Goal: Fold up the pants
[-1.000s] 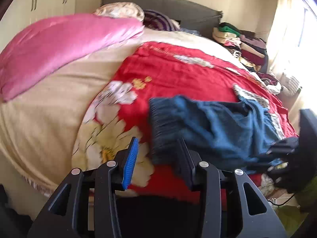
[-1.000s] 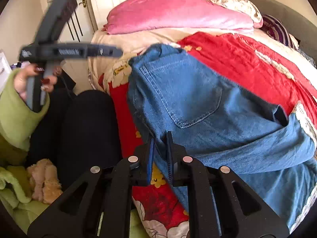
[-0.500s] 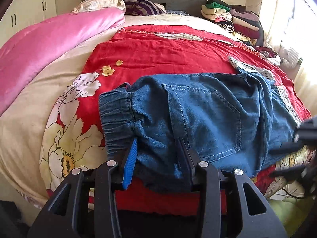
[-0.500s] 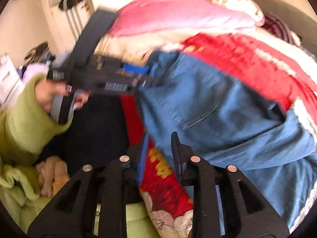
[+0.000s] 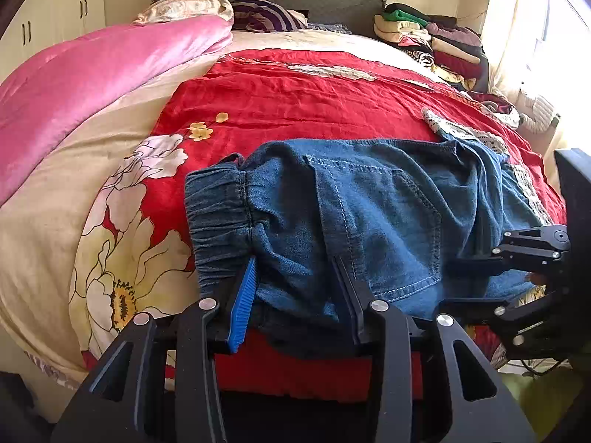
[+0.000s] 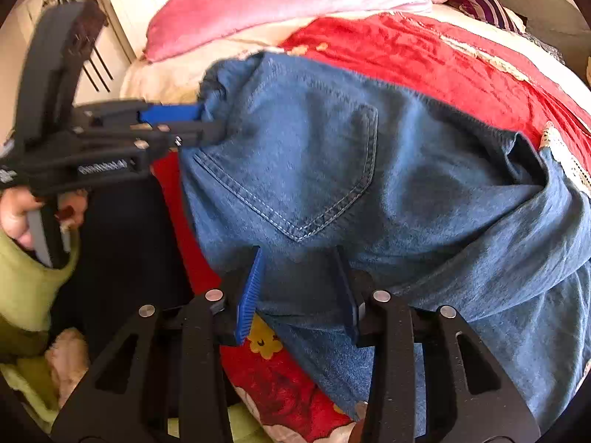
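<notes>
Blue denim pants (image 5: 376,214) lie on the red flowered blanket (image 5: 295,88), back pocket up and the elastic waistband (image 5: 218,214) at the left. My left gripper (image 5: 295,262) holds a bunch of denim just below the waistband, and the cloth fills the gap between its pads. The right wrist view shows it (image 6: 210,122) pinching the same edge. My right gripper (image 6: 299,258) is further right along the near edge of the pants (image 6: 369,170). Its jaws are opening, with denim lying loose between them. From the left wrist view it (image 5: 450,280) shows its fingers spread.
A pink quilt (image 5: 92,74) covers the bed's left side, with pillows (image 5: 266,14) at the grey headboard. Folded clothes (image 5: 424,37) are stacked at the back right by the curtain. A hand in a green sleeve (image 6: 26,258) holds the left gripper; wardrobe doors (image 6: 122,18) stand behind.
The pants came down from the air and now lie spread on the blanket. The right gripper's jaws went from pinched shut to apart. The left gripper sank with the waistband.
</notes>
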A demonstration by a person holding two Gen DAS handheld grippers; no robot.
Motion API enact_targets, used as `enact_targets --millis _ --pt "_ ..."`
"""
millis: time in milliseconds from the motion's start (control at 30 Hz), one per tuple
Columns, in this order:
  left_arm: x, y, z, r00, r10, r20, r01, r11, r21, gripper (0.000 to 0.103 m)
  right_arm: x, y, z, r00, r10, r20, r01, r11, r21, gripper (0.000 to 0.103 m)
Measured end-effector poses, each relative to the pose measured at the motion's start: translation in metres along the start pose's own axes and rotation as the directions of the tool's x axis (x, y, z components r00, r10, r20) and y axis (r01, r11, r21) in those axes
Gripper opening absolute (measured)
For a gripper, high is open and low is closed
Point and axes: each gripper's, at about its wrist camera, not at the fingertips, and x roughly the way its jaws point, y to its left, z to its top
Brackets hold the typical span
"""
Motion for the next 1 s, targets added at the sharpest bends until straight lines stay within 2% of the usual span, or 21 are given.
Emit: enact_targets --millis 267,367,500,533,567,767,867,1000 --pt "-0.021 -0.002 0.003 0.999 0.015 0.028 -0.014 1.000 -0.019 0.040 -0.031 -0.005 0.009 0.995 -0.012 0.099 0.010 1.000 0.028 0.039" --pt "-0.034 0.002 0.003 0.998 0.036 0.055 -0.034 0.998 -0.046 0.051 -0.042 -0.009 0.011 0.992 -0.030 0.125 0.026 0.999 0.040 0.046" --pt "-0.050 0.004 0.005 0.995 0.044 0.088 -0.039 0.998 -0.058 0.052 -0.060 -0.021 0.011 0.984 -0.068 0.164 0.057 0.996 0.067 0.056" --pt "-0.053 0.004 0.006 0.995 0.043 0.094 -0.038 0.997 -0.060 0.059 -0.065 -0.024 0.011 0.981 -0.079 0.175 0.067 0.995 0.075 0.058" --pt "-0.057 0.003 0.007 0.994 0.046 0.102 -0.040 0.997 -0.061 0.064 -0.071 -0.028 0.011 0.978 -0.092 0.189 0.076 0.993 0.086 0.059" --pt "-0.069 -0.006 0.013 0.991 0.039 0.130 -0.032 0.998 -0.057 0.074 -0.099 -0.052 0.011 0.954 -0.171 0.247 0.142 0.981 0.133 0.069" --pt "-0.073 -0.015 0.017 0.990 0.019 0.140 -0.014 0.999 -0.038 0.079 -0.113 -0.069 0.014 0.936 -0.228 0.268 0.187 0.967 0.171 0.072" --pt "-0.069 -0.031 0.021 0.991 -0.015 0.134 0.016 1.000 -0.006 0.079 -0.128 -0.087 0.017 0.916 -0.275 0.291 0.220 0.953 0.208 0.077"
